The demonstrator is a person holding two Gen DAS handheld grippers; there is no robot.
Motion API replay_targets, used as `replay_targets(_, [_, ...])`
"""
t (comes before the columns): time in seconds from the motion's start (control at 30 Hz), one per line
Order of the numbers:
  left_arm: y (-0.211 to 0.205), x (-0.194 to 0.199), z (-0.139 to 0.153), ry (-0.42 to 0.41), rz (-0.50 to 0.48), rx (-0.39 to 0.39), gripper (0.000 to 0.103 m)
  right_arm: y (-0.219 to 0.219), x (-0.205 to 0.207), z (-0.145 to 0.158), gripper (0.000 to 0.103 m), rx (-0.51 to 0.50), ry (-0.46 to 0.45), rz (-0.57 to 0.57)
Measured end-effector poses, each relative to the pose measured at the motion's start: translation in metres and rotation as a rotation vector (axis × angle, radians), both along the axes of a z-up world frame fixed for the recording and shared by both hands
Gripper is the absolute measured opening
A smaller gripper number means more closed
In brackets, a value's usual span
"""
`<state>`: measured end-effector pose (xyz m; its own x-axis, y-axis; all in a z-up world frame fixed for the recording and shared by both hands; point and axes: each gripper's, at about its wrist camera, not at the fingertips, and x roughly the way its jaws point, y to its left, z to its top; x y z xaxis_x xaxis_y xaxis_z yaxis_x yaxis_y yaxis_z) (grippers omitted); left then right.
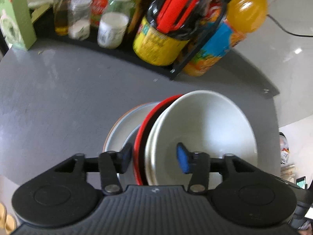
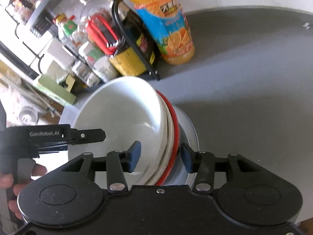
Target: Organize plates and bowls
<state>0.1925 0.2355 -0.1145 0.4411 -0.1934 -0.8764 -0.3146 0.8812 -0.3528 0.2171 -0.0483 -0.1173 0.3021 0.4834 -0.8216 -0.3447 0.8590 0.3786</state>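
Three nested bowls are stacked: a white bowl (image 1: pixel 211 129) (image 2: pixel 121 113) on top, another white one under it, and a red-rimmed bowl (image 1: pixel 145 121) (image 2: pixel 175 121) at the bottom. They tilt above grey plates (image 1: pixel 123 129) (image 2: pixel 191 135) on the grey table (image 1: pixel 58 98). My left gripper (image 1: pixel 154 156) grips the stack's wall, one pad inside the top bowl and one outside the red rim. My right gripper (image 2: pixel 160 156) holds the opposite side the same way. In the right wrist view the left gripper's finger (image 2: pixel 92 136) reaches over the rim, held by a hand (image 2: pixel 11 184).
A black rack (image 1: pixel 197 47) at the back of the table holds jars and bottles (image 1: pixel 113 29) and a yellow-labelled jar (image 1: pixel 160 45). An orange juice bottle (image 1: pixel 221 45) (image 2: pixel 166 29) stands beside it. A green box (image 1: pixel 15 19) is far left. The table edge (image 1: pixel 273 105) runs close on the right.
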Motion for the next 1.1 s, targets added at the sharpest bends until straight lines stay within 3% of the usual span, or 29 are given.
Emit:
replay_targets(0.2, [-0.001, -0.001, 0.017, -0.111, -0.056, 0.035, 0.074, 0.009, -0.007, 0.014, 0.061, -0.059, -0.055, -0.073])
replay_targets(0.4, [0.005, 0.000, 0.023, -0.163, -0.110, 0.053, 0.076, 0.002, -0.028, 0.028, 0.074, -0.082, -0.100, -0.128])
replay_targets(0.67, [0.007, -0.010, 0.033, -0.248, -0.087, 0.065, 0.076, -0.021, -0.047, 0.035, 0.086, -0.071, -0.154, -0.189])
replay_targets(0.8, [0.000, -0.019, 0.042, -0.276, -0.097, 0.091, 0.081, -0.028, -0.050, 0.041, 0.102, -0.045, -0.186, -0.208])
replay_targets(0.9, [-0.005, -0.024, 0.047, -0.279, -0.099, 0.085, 0.087, -0.039, -0.052, 0.046, 0.103, -0.016, -0.207, -0.208])
replay_targets(1.1, [-0.025, -0.040, 0.064, -0.299, -0.065, 0.147, 0.094, -0.074, -0.062, 0.052, 0.103, 0.013, -0.223, -0.211])
